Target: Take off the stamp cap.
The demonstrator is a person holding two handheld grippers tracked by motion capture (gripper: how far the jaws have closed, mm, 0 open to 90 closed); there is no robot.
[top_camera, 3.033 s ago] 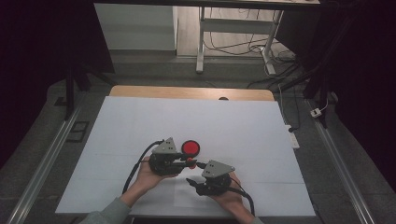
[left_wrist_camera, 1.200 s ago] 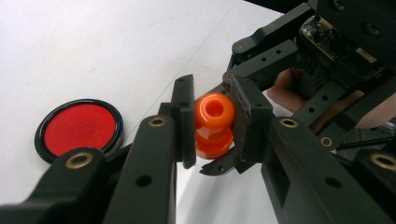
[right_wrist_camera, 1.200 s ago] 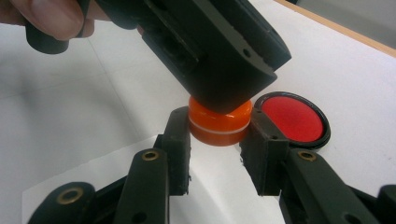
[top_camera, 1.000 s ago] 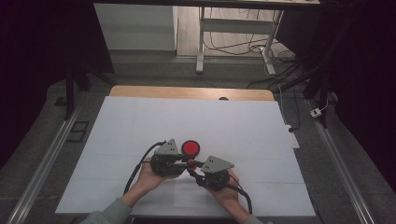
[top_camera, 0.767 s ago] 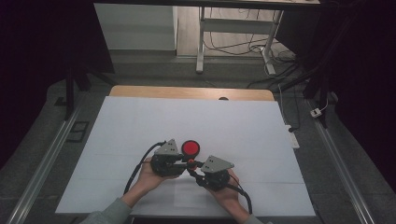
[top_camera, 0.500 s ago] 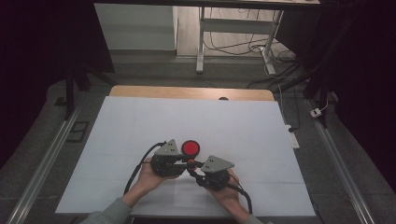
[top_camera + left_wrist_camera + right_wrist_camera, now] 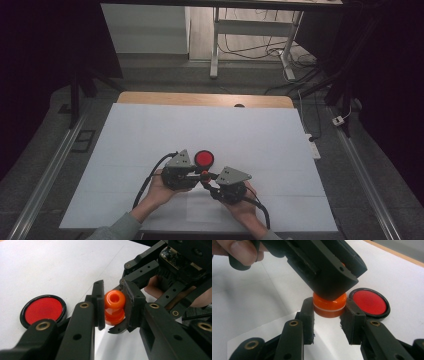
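Gripping one orange spool [image 7: 114, 307] from opposite sides, both grippers' fingers [image 7: 100, 305] beside red disc [image 7: 44, 310].

The left gripper [image 7: 322, 267] hides the orange piece's [image 7: 329, 305] top.

The high view looked forward and down on the white surface [image 7: 250, 135] from well above. Each gripper view sat low and close, facing along its own fingers. All three shared the orange piece [image 7: 114, 305] and red disc [image 7: 369, 302].
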